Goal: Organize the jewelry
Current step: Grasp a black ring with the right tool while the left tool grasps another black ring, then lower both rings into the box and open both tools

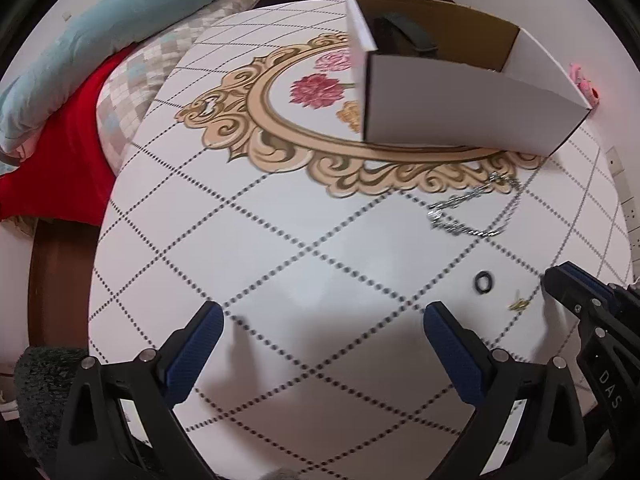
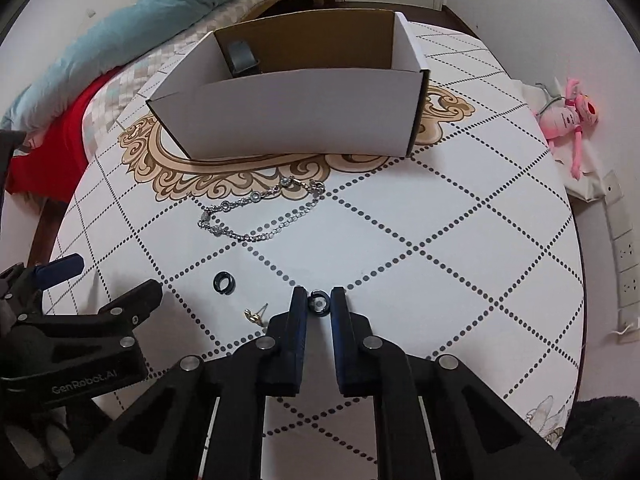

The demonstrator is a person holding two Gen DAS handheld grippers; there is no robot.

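Observation:
My right gripper (image 2: pixel 319 300) points down at the white patterned table (image 2: pixel 420 220); its blue pads sit against both sides of a small black ring (image 2: pixel 319 303). A second black ring (image 2: pixel 225 282) lies to its left, with a gold earring (image 2: pixel 254 315) beside it. A silver chain (image 2: pixel 260 212) lies between the rings and an open white cardboard box (image 2: pixel 288 120), which holds a dark object (image 2: pixel 240 58). My left gripper (image 1: pixel 324 312) hovers open over bare table, left of the second ring (image 1: pixel 484 281), the earring (image 1: pixel 518 304) and the chain (image 1: pixel 472 208).
A pink plush toy (image 2: pixel 568 116) lies at the table's right edge beside wall sockets (image 2: pixel 626 248). A bed with a blue quilt (image 1: pixel 100 40) and red cloth (image 1: pixel 60 160) runs along the left. The box (image 1: pixel 460 112) stands on the table's floral medallion.

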